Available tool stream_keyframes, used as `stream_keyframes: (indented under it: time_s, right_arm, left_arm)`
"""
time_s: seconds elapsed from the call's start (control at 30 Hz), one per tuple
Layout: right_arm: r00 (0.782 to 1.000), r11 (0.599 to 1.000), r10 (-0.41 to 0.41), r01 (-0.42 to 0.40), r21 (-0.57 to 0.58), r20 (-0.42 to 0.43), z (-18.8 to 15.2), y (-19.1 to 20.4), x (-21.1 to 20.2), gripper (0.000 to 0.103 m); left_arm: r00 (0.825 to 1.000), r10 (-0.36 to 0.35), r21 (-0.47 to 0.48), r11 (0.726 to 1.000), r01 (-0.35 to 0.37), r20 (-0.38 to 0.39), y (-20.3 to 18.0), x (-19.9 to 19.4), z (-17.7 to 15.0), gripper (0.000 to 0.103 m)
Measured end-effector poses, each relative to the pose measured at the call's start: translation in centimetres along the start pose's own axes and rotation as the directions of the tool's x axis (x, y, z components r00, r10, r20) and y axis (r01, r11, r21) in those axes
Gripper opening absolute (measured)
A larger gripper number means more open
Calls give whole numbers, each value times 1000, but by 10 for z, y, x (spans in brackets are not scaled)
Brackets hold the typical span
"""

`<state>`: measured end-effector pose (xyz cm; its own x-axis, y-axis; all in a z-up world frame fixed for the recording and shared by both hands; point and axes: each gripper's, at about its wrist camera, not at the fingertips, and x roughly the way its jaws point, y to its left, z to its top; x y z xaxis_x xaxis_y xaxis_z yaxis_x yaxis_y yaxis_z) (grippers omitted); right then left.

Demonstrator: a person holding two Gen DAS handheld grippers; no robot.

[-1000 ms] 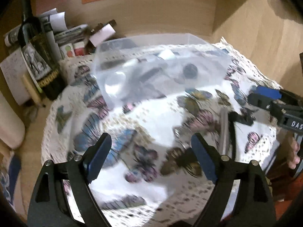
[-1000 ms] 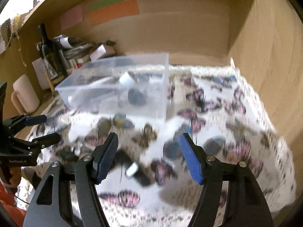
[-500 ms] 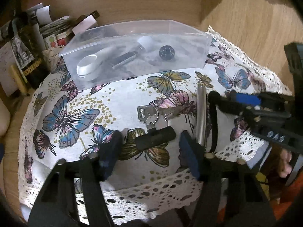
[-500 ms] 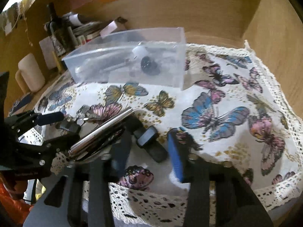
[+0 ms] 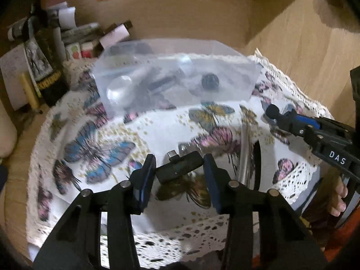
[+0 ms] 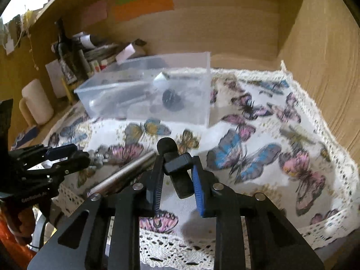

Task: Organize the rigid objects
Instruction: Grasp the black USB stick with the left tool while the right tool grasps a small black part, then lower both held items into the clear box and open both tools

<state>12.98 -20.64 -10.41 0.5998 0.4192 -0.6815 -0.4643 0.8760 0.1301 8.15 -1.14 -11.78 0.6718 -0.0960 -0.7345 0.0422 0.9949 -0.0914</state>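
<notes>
Wooden desk [image 6: 247, 60], butterfly-print lace cloth [image 6: 258, 135] covering it. Clear plastic box [image 6: 144, 96] on cloth toward back edge. Metal tube [image 6: 126, 171] and keys [image 5: 187, 147] near front edge. Bottle [image 6: 64, 54], mug [image 6: 37, 104] back-left corner.

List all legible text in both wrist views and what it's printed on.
"DAS": white letters on the black body of the right claw, seen in the left wrist view; the word seems cut off.
Left claw: white lettering on its black body, too blurred to read.
Wine bottle: label too blurred to read.
Papers and boxes behind the clear plastic box: print too blurred.
Coloured sticky notes on the wall: no writing visible.
</notes>
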Motion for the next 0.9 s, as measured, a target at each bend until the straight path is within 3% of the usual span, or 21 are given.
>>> stream_keyframes:
  time_s: [0.47, 0.67, 0.9]
  right_arm:
    - [979, 999, 11, -3, -37, 205, 66, 10, -28, 22]
    - [962, 998, 12, 3, -55, 272, 96, 14, -30, 22]
    - [966, 998, 14, 4, -70, 260, 120, 18, -5, 22]
  left_arm:
    - [985, -7, -26, 1000, 12, 174, 29, -43, 72, 43]
    - [981, 3, -21, 1000, 1, 195, 38, -41, 105, 43]
    - [984, -5, -19, 1000, 8, 176, 44, -19, 138, 43]
